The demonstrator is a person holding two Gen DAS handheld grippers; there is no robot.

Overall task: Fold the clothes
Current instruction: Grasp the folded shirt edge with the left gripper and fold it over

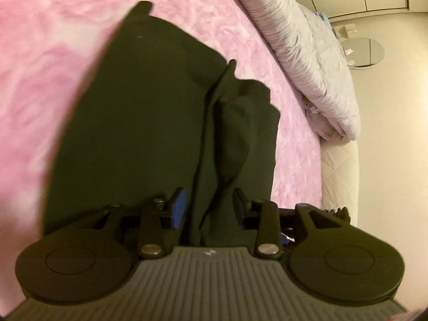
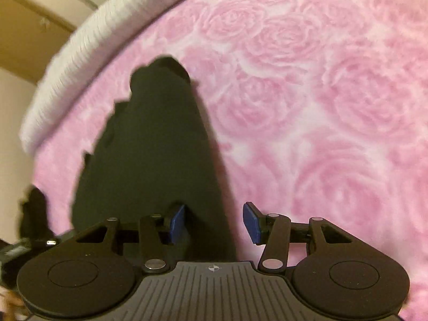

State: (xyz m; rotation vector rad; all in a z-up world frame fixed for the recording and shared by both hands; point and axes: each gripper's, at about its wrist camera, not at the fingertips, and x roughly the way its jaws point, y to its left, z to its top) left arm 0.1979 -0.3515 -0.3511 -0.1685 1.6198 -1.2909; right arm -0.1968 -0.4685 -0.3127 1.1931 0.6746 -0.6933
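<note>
The dark garment (image 1: 149,123) lies on the pink bed cover (image 2: 334,107), long axis toward 12 o'clock. The left gripper (image 1: 210,208) has jaws apart astride a fabric ridge. The right gripper (image 2: 214,223), jaws apart and empty, straddles the garment's 3 o'clock edge.

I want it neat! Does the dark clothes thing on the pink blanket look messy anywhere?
Yes. The dark garment lies mostly flat on the pink rose blanket, but its right side in the left wrist view is bunched into ridges and creases. Nothing looks torn or spilled.
</note>
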